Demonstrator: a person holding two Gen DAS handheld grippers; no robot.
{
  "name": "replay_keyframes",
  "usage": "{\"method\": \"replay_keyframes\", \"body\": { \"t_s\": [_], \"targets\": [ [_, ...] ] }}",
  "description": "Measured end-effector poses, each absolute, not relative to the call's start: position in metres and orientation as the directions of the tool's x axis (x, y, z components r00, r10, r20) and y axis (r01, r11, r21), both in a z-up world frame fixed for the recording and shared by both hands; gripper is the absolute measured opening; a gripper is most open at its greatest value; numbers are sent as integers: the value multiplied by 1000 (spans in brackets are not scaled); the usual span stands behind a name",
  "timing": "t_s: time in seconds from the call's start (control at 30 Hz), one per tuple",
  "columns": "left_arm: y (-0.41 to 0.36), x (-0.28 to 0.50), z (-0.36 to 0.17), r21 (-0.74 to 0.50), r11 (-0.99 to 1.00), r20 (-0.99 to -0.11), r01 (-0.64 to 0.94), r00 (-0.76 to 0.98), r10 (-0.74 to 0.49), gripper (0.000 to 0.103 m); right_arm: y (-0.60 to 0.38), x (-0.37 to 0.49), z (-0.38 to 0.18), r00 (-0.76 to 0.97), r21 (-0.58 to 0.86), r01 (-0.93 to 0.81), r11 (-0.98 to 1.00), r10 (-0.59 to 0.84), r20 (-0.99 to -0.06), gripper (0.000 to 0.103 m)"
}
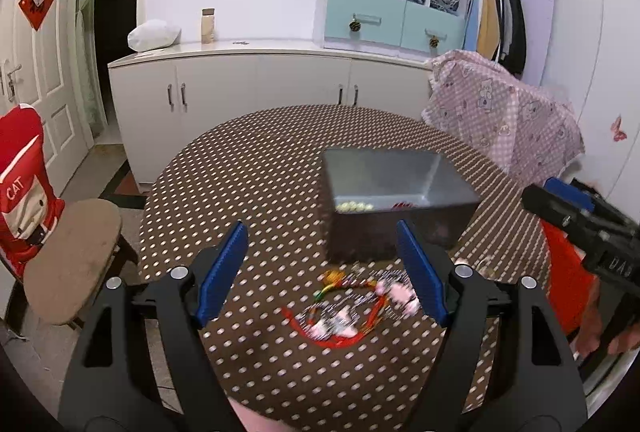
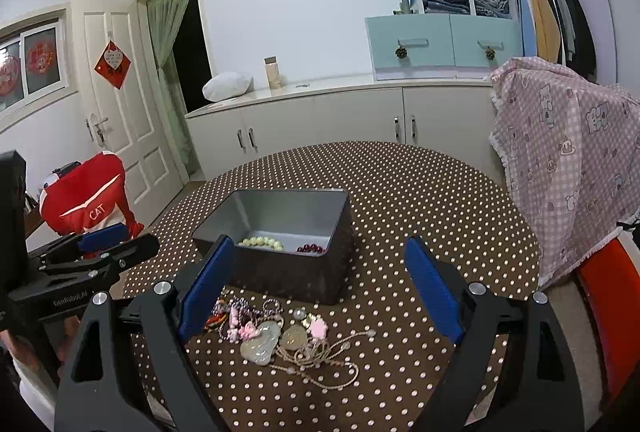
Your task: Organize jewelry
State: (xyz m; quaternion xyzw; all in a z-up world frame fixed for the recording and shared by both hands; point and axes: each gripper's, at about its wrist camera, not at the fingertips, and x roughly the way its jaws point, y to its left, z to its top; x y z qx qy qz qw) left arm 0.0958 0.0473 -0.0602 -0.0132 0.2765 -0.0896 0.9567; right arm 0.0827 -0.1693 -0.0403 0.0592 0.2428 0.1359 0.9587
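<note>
Nearest the tabletop's (image 2: 420, 191) front edge, a loose heap of jewelry (image 2: 280, 336) lies on the brown cloth with pale dots: pale jade-like pendants, pink flower charms, a red cord bracelet, a dark beaded bracelet and a beige knotted cord necklace that trails toward the front edge. This heap is what is left to sort; nothing in it is lifted.

Both claws hang over it. The left claw (image 1: 324, 276) is released, its blue pads spread wide with the blurred red cord and pink charms on the cloth between them but untouched. The right claw (image 2: 320, 288) is likewise released and empty, its blue pads standing well apart above the pendants, the left pad just beside the dark beaded bracelet. In the right wrist view the left claw also shows at the left edge, level with the box.

Just behind the heap, toward the tabletop's middle, stands the open rectangular dark metal box (image 2: 280, 252) with a grey interior. On its floor rest a string of pale green beads (image 2: 262, 243) and a string of dark red beads (image 2: 310, 249), so two pieces appear already stowed.

By my judgement the task is in an early part: most pieces lie outside the box, and each calls for a pick and a short carry over the box's near wall.
</note>
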Motion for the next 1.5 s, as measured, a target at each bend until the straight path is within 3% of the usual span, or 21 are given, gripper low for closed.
{"method": "replay_keyframes", "body": {
  "t_s": [0.6, 0.97, 1.17, 1.33, 1.5],
  "targets": [
    [49, 74, -108, -59, 963, -579, 262, 777, -247, 75, -153, 73, -76, 784, 215, -234, 948, 315, -535, 84],
    [46, 81, -120, -53, 964, -598, 261, 764, -240, 37, -150, 77, -83, 765, 222, -230, 948, 317, -561, 84],
    [50, 87, -126, -63, 968, -616, 242, 754, -229, 33, -149, 81, -86, 757, 225, -228, 947, 318, -571, 84],
    [49, 88, -126, -72, 972, -617, 224, 756, -220, 21, -149, 83, -87, 753, 227, -226, 947, 318, -576, 84],
    [51, 87, -125, -76, 975, -610, 208, 764, -210, 17, -150, 84, -87, 751, 230, -222, 948, 316, -580, 84]
  ]
}}
